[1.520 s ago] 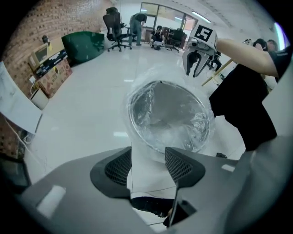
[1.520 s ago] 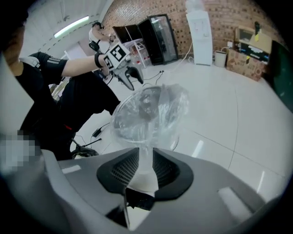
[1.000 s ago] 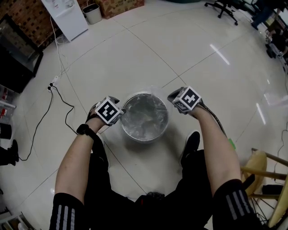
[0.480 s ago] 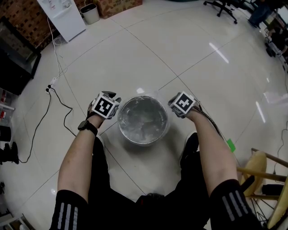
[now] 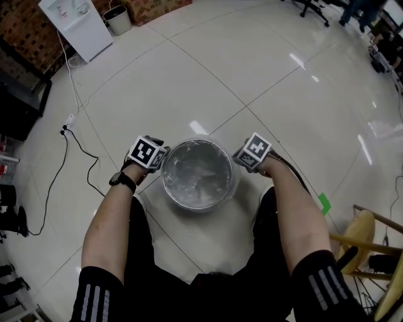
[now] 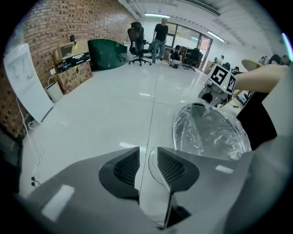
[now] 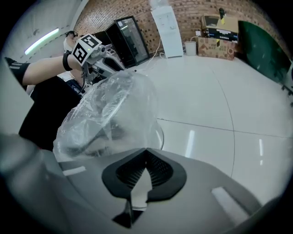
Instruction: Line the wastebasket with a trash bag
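The round wastebasket stands on the floor between my hands, with a clear trash bag crinkled inside it and over its rim. My left gripper is at the basket's left side. Its jaws have just been closing, and its pads now stand a narrow gap apart. Floor shows through that gap, along with a faint curved line that I cannot identify. My right gripper is at the right rim, shut on the trash bag. There the film billows up and left from the closed tips.
A black cable trails over the tiles at the left. A white cabinet and a small bin stand at the far left. A wooden chair is at the right. A green scrap lies near my right leg.
Both grippers have sunk lower beside the basket. The left one has shifted off the rim to the basket's left side. Less loose film stands up behind the rim.
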{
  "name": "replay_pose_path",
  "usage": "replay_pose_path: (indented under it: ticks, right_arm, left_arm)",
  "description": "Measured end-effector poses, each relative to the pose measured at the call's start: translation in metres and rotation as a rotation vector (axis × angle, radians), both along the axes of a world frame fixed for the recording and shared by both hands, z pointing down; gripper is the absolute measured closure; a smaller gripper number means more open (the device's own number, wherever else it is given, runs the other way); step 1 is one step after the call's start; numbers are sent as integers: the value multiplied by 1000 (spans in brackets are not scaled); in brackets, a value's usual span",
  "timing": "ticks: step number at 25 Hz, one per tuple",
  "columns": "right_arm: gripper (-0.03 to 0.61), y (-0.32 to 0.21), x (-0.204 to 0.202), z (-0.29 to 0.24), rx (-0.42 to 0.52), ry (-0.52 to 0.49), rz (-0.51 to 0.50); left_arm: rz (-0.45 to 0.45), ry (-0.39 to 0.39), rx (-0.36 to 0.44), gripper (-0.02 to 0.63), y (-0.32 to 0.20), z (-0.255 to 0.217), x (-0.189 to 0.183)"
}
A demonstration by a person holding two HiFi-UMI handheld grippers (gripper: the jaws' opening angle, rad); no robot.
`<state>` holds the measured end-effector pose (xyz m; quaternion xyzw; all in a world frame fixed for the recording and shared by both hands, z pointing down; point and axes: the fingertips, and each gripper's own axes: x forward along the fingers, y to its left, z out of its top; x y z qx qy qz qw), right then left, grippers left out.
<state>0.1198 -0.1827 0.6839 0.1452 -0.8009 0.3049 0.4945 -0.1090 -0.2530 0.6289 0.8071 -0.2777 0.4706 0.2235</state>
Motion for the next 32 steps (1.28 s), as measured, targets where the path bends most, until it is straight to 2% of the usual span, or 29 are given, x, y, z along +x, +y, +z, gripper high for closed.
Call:
replay_pose_path:
  ticks: [7, 12, 15, 17, 19, 22, 24, 26, 28, 32]
  right_arm:
    - [572, 26, -8, 19, -126, 21, -77]
    - [571, 33, 4, 31, -129, 127, -92]
    - [561, 26, 7, 30, -99, 133, -59]
    - [504, 20, 7, 27, -83, 116, -35]
    - [488, 15, 9, 25, -65, 89, -33]
    - [485, 6, 19, 11, -35, 75, -17]
    - [485, -1, 29, -2, 2, 73, -13]
    - [485, -6, 40, -16, 46, 78, -23]
    - [485, -8, 48, -31, 77, 84, -44]
    - [485, -6, 49, -52, 148, 116, -84]
  left_arm:
    - [4, -58, -57, 500, 1, 18, -2]
    - [42, -112, -66, 499, 6, 27, -8]
    - [20, -132, -91, 497, 10, 34, -14]
    - [16, -145, -107, 497, 15, 34, -17]
    - [30, -140, -71, 495, 10, 31, -15]
    - [38, -178, -9, 494, 1, 22, -22]
    - [26, -194, -28, 494, 6, 18, -27]
    - [23, -155, -64, 494, 15, 15, -21]
    - [34, -127, -38, 494, 15, 7, -15]
    - [60, -142, 8, 494, 18, -3, -20]
